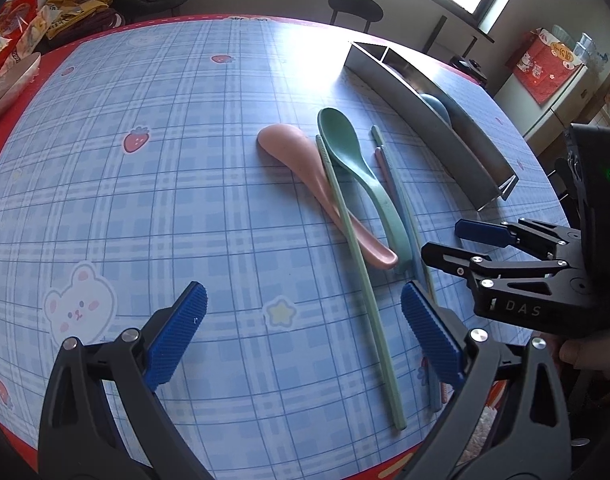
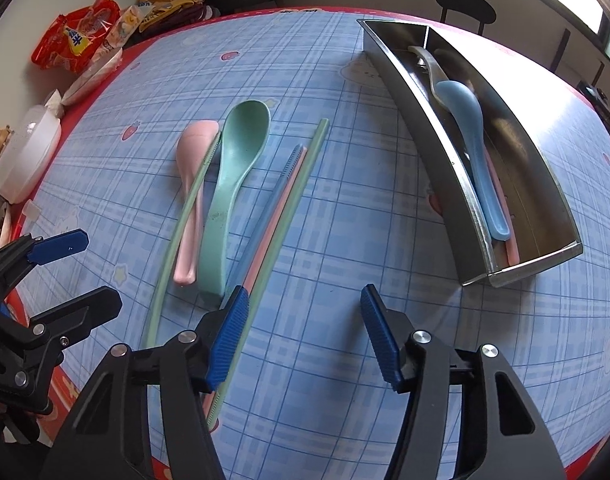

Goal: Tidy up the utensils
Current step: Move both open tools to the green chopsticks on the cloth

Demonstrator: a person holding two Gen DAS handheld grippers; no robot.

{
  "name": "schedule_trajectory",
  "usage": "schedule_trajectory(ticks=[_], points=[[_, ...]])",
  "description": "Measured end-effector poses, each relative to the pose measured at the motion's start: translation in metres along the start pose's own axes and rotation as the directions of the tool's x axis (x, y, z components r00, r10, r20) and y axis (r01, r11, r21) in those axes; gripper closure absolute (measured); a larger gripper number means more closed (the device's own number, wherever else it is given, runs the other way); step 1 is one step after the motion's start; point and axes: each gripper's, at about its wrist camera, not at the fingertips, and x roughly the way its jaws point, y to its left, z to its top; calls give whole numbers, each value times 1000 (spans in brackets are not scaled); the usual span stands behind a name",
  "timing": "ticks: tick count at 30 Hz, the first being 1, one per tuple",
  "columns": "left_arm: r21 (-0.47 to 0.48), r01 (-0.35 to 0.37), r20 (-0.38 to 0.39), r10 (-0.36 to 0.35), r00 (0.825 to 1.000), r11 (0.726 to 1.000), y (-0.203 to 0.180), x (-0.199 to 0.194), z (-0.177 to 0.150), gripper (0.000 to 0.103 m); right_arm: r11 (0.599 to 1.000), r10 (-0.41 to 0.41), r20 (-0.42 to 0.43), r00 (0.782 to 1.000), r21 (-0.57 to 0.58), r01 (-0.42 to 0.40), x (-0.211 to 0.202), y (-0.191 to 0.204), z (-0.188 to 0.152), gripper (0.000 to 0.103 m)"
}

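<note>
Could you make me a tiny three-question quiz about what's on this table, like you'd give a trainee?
1. True or false: the blue spoon lies inside the metal tray.
2. Multiple choice: which spoon lies bowl-down on the tablecloth? A) the green spoon B) the pink spoon C) both
3. Fill in: neither the left tongs nor the right tongs hold anything; both stand ____.

Key: 1 true; 2 B; 3 open.
</note>
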Motion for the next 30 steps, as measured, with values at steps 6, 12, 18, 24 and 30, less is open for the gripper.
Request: schedule_trajectory(ticks=[6,12,18,24,30], points=[[-4,6,-7,-6,1000,1000,-2,5,0,7,1000,-1,-2,1000,-25,1,1,4,1,51],[-20,0,-6,0,1000,1000,3,5,1,8,994,-42,-5,999,-97,41,4,17,2,54],[-32,2,-13,-2,1000,999,4,6,-1,9,993,-45,7,999,-108,45,2,14,3,81],[-51,0,-21,-1,1000,999,7,8,-2,28,998,-27,10,1000,-50,28,-1,-2,0,97],[-40,42,-15,-42,999,998,3,8,-2,50,998,-39,23,999,-57,41,-2,0,-3,97]])
